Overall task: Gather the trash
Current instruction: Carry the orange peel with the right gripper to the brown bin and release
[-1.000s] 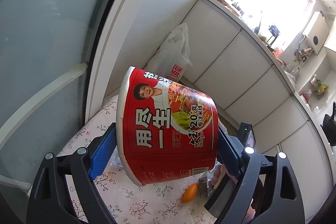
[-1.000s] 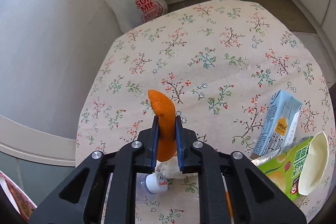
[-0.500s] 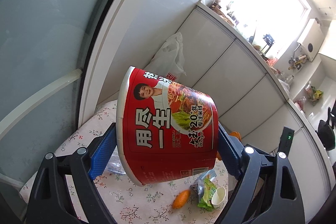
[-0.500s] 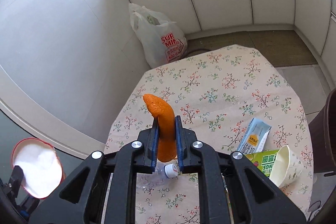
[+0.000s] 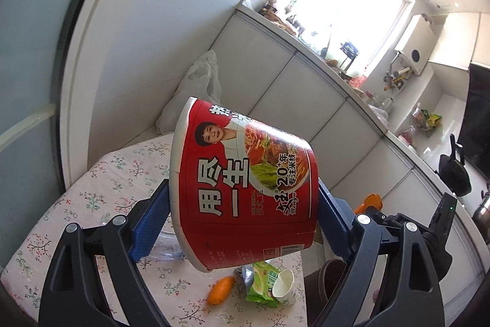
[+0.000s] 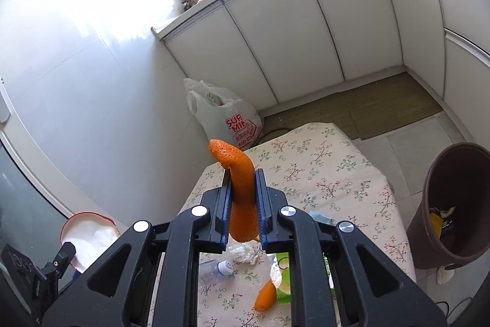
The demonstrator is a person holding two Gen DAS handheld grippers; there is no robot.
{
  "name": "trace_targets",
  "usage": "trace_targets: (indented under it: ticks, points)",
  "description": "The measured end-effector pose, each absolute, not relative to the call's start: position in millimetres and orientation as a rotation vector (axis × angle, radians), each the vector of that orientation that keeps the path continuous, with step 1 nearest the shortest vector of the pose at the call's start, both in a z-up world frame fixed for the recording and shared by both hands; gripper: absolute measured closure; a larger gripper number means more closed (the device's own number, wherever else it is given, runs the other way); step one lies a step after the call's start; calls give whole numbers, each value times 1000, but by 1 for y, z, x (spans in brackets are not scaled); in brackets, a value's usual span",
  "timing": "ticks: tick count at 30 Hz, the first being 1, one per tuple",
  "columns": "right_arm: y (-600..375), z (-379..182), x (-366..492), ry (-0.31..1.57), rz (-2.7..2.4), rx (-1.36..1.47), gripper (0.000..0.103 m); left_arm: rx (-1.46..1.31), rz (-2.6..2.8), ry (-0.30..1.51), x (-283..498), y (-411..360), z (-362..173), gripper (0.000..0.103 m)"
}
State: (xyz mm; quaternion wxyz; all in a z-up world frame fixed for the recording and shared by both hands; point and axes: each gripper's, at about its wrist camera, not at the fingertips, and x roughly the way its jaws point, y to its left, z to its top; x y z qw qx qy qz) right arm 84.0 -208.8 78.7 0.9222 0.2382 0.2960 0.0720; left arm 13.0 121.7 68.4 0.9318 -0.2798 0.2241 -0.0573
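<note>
The tabletop point(image 6: 321, 173), covered by a floral cloth, stood beside white cabinets point(image 6: 321, 29), with a brown trash bin point(image 6: 447, 204) on the floor at its edge, some rubbish in its bottom. A white plastic shopping bag point(image 6: 223, 118) sat on the floor by the wall. The left gripper point(image 5: 245, 204) held a red instant noodle bowl point(image 5: 242, 183) tipped on its side above the tabletop, its jaws spread wide and pressing the bowl's rim and base. The right gripper point(image 6: 242, 204) was raised over the tabletop, its jaws nearly together and pinching a curled strip of orange peel point(image 6: 239, 183). On the cloth lay a green snack packet point(image 5: 263, 284) with a white paper cup point(image 5: 283, 285) against it, a second piece of orange peel point(image 5: 220, 290) just beside them, a clear plastic bottle with a white cap point(image 6: 225, 267) and a crumpled tissue point(image 6: 243, 253).
</note>
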Motion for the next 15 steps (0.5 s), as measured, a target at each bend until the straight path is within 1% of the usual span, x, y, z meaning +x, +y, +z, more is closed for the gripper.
trace_targets:
  ticks: [8, 15]
  points:
    - [-298, 80, 50, 513, 26, 550, 90, -474, -224, 467, 22, 47, 77, 18]
    - [-372, 70, 28, 472, -188, 492, 89, -462, -348, 528, 37, -30, 72, 18]
